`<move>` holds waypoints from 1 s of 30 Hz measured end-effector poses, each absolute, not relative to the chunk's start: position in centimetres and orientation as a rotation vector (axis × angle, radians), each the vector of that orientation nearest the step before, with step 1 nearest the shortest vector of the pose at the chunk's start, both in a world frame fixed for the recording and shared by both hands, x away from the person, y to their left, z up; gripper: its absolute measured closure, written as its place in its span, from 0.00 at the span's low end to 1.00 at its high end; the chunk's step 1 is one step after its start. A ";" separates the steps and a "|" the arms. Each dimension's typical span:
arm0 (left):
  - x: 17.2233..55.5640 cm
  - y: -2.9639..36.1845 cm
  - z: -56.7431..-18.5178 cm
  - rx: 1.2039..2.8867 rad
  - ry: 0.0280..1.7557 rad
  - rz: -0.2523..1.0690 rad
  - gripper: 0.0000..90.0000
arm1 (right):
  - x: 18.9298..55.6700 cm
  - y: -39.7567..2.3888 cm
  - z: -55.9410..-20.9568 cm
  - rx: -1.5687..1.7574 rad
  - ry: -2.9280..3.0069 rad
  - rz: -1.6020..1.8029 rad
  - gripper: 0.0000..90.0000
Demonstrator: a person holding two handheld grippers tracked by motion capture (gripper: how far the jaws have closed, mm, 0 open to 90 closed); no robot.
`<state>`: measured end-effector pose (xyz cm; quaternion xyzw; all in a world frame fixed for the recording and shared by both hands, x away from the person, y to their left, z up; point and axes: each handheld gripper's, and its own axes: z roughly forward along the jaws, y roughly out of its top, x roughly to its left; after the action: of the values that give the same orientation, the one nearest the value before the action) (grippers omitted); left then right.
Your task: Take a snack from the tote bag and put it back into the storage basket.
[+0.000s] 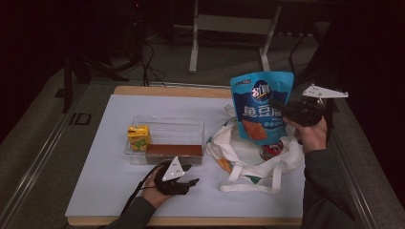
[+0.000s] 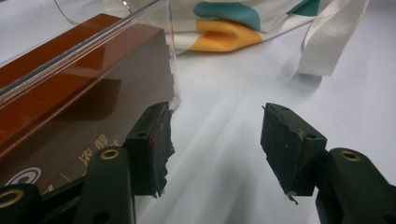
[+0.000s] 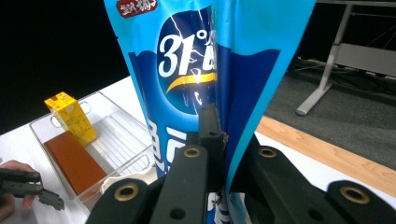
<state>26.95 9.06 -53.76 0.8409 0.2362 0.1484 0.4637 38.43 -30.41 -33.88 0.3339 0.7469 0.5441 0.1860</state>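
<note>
Right tongs (image 1: 286, 109): squeezed tight on the edge of the blue snack bag (image 1: 260, 107), holding it up in the air.
Blue snack bag: hangs from the right tongs, just above the white cloth bag (image 1: 248, 160).
Left tongs (image 1: 188, 183): part way open with nothing between them, low on the desk (image 1: 110, 191).
Clear box (image 1: 167, 129): just past the left tongs, and one tip is right next to its corner.
Brown box (image 1: 174, 151): inside the clear box, on the side close to the left tongs.
Yellow juice box (image 1: 138, 137): stands up in the clear box, beyond the brown box.
Round lid (image 1: 271, 150): in the cloth bag, under the snack bag.
</note>
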 end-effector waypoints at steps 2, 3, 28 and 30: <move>27.0 9.1 -53.8 2.067 0.580 0.364 0.48 | 38.3 -30.2 -33.7 0.944 2.105 1.546 0.98; 27.0 9.0 -53.8 2.065 0.578 0.365 0.48 | 38.3 -30.1 -33.6 0.946 2.105 1.549 0.98; 27.1 9.2 -53.8 2.062 0.593 0.348 0.47 | 38.1 -26.4 -31.6 0.894 2.089 1.659 0.98; 27.1 9.2 -53.8 2.063 0.593 0.347 0.47 | 38.2 -26.2 -31.4 0.890 2.085 1.669 0.98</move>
<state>27.12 9.18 -53.76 0.8399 0.2414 0.1415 0.4650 38.18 -26.25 -31.43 0.3118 0.7309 0.5850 0.1624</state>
